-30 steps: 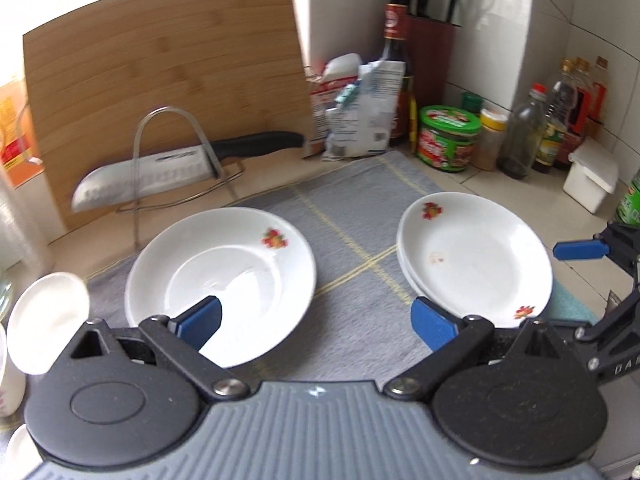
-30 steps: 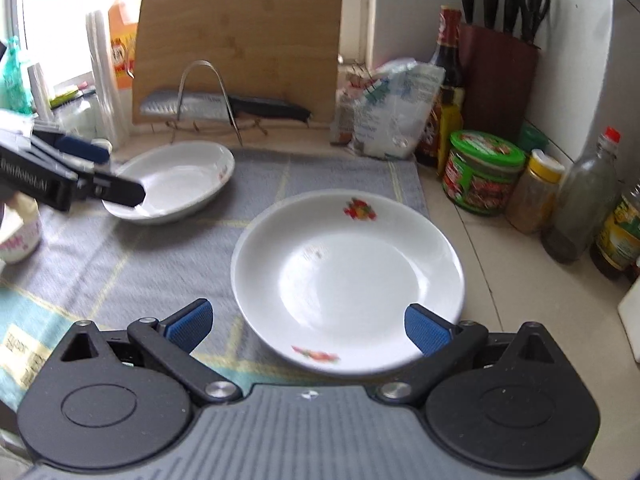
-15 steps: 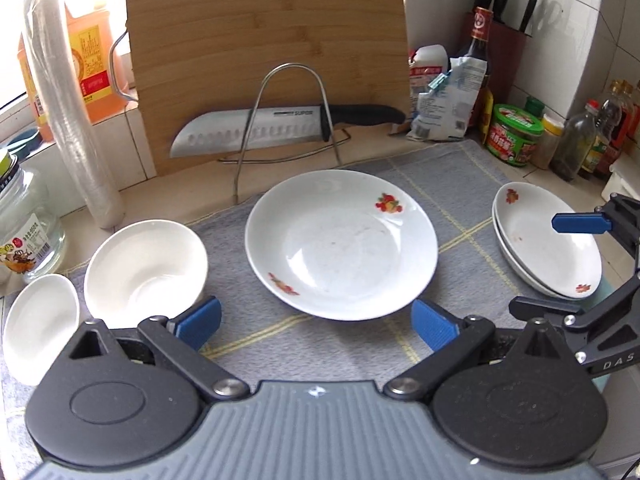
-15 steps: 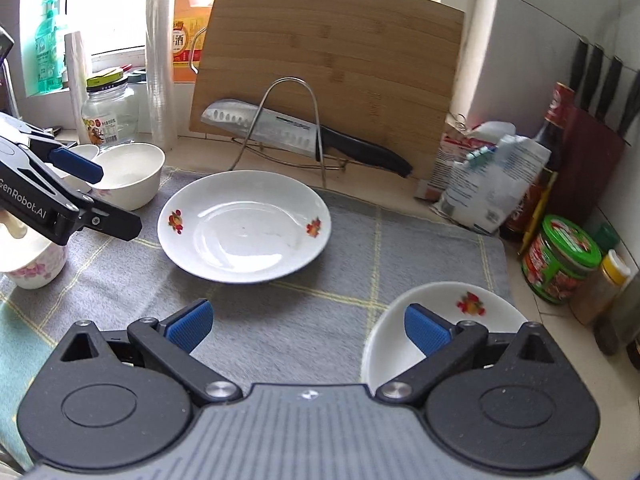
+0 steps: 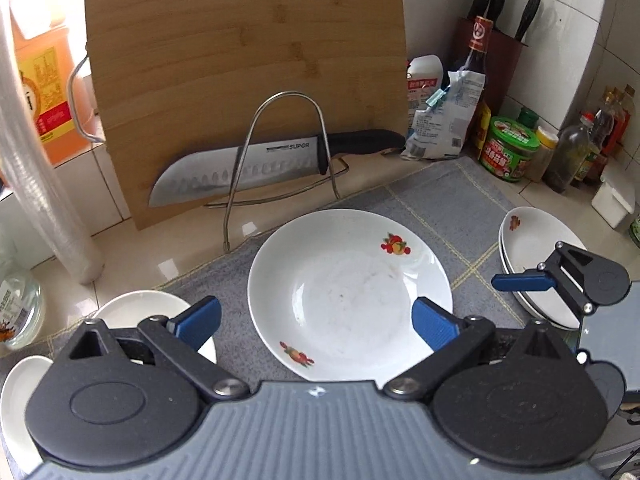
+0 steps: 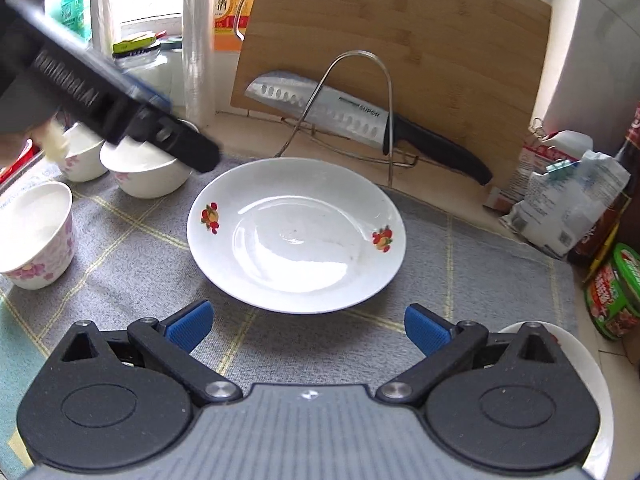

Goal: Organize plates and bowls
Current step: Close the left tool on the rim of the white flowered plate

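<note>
A grey checked mat (image 5: 440, 208) covers the counter in front of you, and a large bamboo cutting board (image 5: 244, 80) leans upright against the wall behind it. A wire rack (image 5: 280, 160) stands just in front of the board, with a broad kitchen knife (image 5: 240, 170) resting across it, handle pointing to your right.

In the middle of the mat lies a single white plate (image 5: 348, 292) with small fruit prints on its rim. It sits flat, face up, apart from the other dishes. To your right, near the mat's edge, is a stack of matching plates (image 5: 528, 248). To your left, three white bowls (image 6: 144, 168) stand close together; the nearest one (image 6: 36, 236) has pink flowers on its side.

Your left gripper (image 5: 316, 322) hangs just above the near rim of the single plate, its blue-padded fingers (image 5: 198, 322) spread wide and holding nothing. Your right gripper (image 6: 306, 328) hovers on the near side of that same plate, over bare mat, fingers (image 6: 424, 330) equally wide apart and empty. From the left camera, the right gripper shows in front of the plate stack.

Along the wall to the right stand a crumpled bag (image 5: 452, 120), a green-lidded jar (image 5: 506, 148), bottles and a knife block (image 5: 500, 52).
</note>
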Tool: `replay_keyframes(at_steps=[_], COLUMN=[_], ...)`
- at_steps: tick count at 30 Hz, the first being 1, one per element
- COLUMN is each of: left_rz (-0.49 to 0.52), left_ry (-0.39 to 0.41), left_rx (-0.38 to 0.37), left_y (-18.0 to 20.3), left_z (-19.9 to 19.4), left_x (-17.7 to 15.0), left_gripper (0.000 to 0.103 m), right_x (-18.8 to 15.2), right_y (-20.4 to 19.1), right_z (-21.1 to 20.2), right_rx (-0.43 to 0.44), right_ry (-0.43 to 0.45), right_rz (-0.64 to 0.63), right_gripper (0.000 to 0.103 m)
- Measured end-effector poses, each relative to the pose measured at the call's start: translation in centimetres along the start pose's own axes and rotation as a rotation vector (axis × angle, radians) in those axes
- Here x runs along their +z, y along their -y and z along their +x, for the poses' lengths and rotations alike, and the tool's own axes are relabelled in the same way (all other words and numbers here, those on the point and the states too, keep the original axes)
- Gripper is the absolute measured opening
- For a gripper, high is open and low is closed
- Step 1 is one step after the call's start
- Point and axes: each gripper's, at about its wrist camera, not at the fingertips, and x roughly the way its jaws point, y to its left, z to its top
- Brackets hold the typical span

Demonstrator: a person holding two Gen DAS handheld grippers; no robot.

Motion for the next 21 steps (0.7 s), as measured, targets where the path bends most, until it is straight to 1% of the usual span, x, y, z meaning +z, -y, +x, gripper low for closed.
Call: replay_keyframes(at_steps=[2, 4, 6, 15, 18, 21], left_rz=[0.015, 0.008, -0.003, -0.150, -0.165, -0.169], left_ry=[-0.012, -0.043, -0.069, -0.148, -0.165, -0.180], left_rx=[-0.013, -0.001, -0.011, -0.042, -0.038, -0.040], left_y=[-0.1, -0.1, -0.2, -2.2, -2.4, -2.3], left_z=[1.3, 2.8, 4.3, 9.5, 10.6, 11.3], left_x=[1.0, 1.9, 2.5, 3.7, 3.8, 3.8], left_gripper=[0.101, 0.100, 0.100, 0.099, 0.098, 0.097], right_x=[-0.1, -0.2, -0.3, -0.3, -0.2, -0.1], right_y=[0.0, 0.2, 0.4, 1.4, 1.2, 1.1], right_z=[0.7, 1.4, 2.0, 4.3, 4.9, 5.4], right_rx=[0.003, -0.004, 0.006, 0.036, 0.028, 0.040], right_ry=[-0.009, -0.012, -0.020, -0.046, -0.056, -0.063], right_rz=[-0.009, -0.013, -0.012, 0.014, -0.012, -0.041], right_gripper=[0.103, 0.103, 0.103, 0.103, 0.103, 0.103])
